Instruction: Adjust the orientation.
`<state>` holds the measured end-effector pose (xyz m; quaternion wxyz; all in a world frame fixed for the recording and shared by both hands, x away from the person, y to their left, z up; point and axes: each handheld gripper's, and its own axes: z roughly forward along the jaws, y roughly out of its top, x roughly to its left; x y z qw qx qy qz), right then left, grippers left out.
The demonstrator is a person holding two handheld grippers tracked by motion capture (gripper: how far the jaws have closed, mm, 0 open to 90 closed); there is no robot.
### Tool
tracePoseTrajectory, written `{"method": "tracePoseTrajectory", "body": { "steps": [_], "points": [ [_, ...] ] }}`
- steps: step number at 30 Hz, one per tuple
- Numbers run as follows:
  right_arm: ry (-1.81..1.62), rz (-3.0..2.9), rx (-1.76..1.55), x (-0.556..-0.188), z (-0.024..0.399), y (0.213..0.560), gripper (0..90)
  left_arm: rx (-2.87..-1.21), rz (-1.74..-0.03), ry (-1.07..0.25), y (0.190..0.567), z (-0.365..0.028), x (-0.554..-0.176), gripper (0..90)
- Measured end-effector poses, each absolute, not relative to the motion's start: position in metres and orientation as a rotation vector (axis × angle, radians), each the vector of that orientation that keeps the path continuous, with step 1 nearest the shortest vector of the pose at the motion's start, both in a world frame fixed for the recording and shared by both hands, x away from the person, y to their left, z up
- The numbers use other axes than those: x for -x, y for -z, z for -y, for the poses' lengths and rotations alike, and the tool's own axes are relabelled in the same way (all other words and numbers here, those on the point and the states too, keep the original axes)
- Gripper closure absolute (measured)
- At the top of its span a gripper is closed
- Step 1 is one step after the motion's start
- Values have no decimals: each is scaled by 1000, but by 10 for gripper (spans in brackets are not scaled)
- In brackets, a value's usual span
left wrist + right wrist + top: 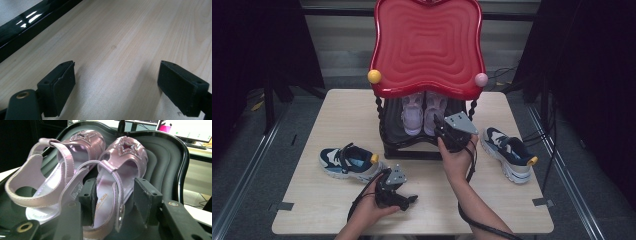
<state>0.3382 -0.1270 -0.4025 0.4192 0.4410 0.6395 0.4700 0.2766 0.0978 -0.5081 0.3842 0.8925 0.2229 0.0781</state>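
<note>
Right gripper fingers spread, loosely straddling the right sandal heel on the rack's lower shelf. Light, glossy, floppy straps; I'd grip the stiffer sole edge.

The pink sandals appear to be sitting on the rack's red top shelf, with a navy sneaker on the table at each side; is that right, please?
Not quite: the pink sandals sit on the rack's black lower shelf, under the red top shelf, as the high view shows. A navy sneaker does lie on the table at each side.
</note>
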Motion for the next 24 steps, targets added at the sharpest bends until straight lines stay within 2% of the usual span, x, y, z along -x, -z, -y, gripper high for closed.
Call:
{"method": "tracePoseTrajectory", "body": {
  "steps": [6, 18, 24],
  "points": [
    [-1193, -1654, -1081, -333, 127, 398, 484, -2274, -569, -199, 508, -98, -277, 142],
    [-1234, -1765, -1057, -326, 132, 397, 283, -2275, -570, -200, 508, -98, -276, 142],
    [-1287, -1819, -1043, -318, 136, 396, 232, -2274, -569, -199, 508, -98, -277, 142]
  ]
}}
